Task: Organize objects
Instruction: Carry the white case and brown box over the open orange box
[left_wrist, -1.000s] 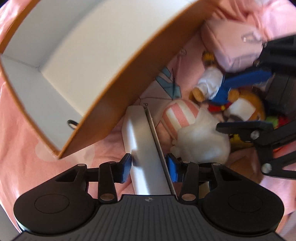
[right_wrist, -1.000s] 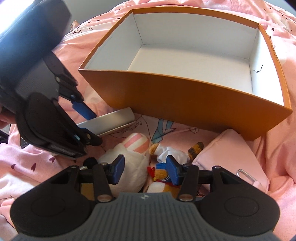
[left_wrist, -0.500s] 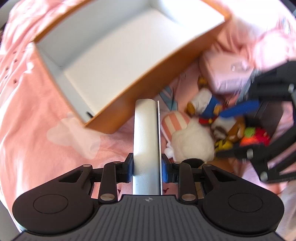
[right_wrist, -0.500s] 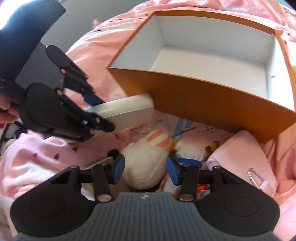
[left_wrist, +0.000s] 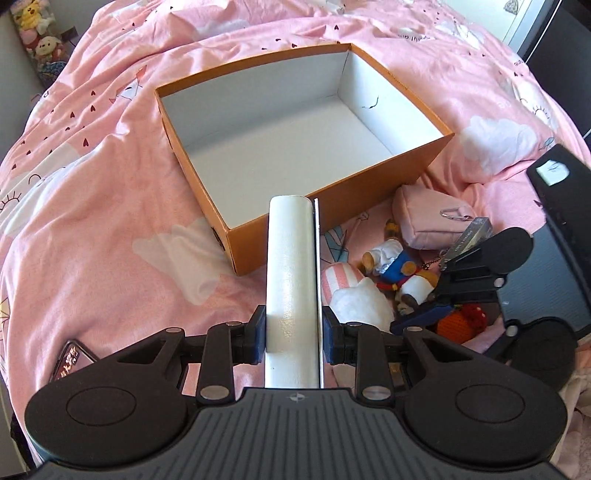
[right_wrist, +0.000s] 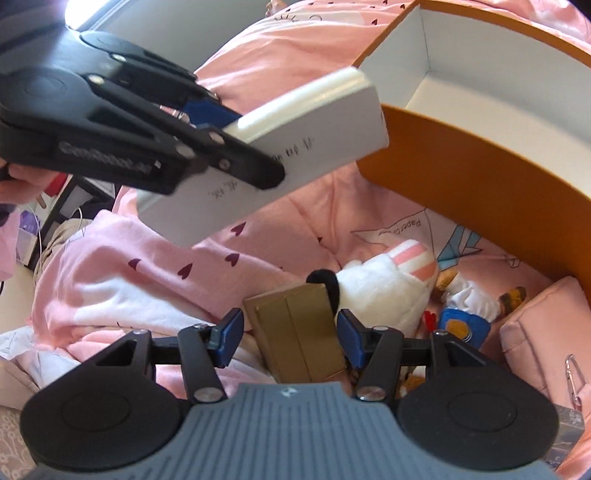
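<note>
The left gripper holds a flat white box clamped between its two blue pads, which press on the box's long sides near its lower end. The box is slim and pale, with rounded edges and some handwriting on its broad grey-white face. It is lifted off the bed, its far end pointing toward the near wall of an open orange cardboard box with a white inside.

The right gripper hangs low over a pile of small things on a pink bedspread. Its jaws stand partly apart and have just been opening. A small brown box lies between them, with gaps on both sides so neither pad touches it. Just beyond it are a white plush toy with pink-striped ears, a small plush duck in blue and a pink pouch.
</note>
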